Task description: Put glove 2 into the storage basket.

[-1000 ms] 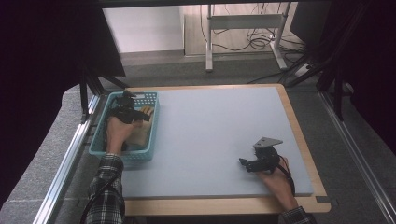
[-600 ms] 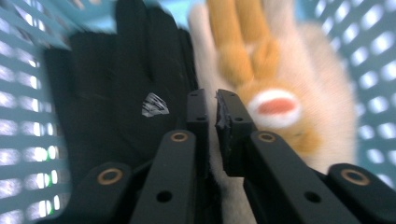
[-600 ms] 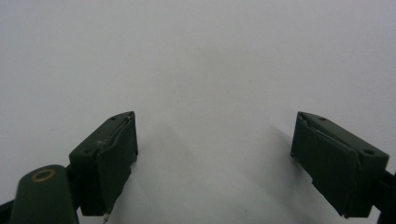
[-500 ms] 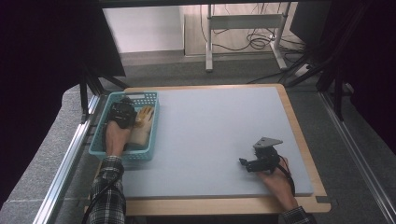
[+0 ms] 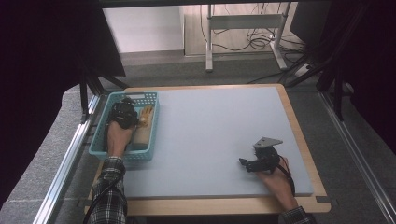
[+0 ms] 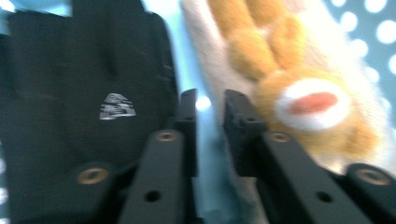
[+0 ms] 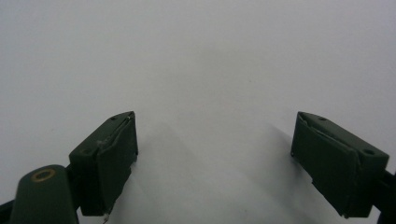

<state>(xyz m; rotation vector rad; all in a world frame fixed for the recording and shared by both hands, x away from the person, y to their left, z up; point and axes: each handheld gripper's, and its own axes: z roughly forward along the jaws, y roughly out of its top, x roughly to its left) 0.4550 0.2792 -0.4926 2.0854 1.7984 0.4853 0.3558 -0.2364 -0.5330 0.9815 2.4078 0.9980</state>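
1. We see the left hand-held gripper [image 5: 124,115] inside the teal basket [image 5: 103,125], clenched with nothing between its jaws.
2. The plush toy [image 6: 299,100] lies in the basket, just beside those jaws.
3. Our right hand-held gripper [image 5: 248,163] rests released on the surface [image 5: 210,130], well apart from the basket.

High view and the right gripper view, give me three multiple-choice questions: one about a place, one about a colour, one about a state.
1. Where on the table is the basket? A left edge B middle C right edge
2. Basket colour? A red B teal C yellow
3. The right gripper has its fingers: A shut on a toy B open, nothing between C shut on the basket

A, it sits by the left edge; B, its walls are teal; B, the fingers stand wide apart over bare table.
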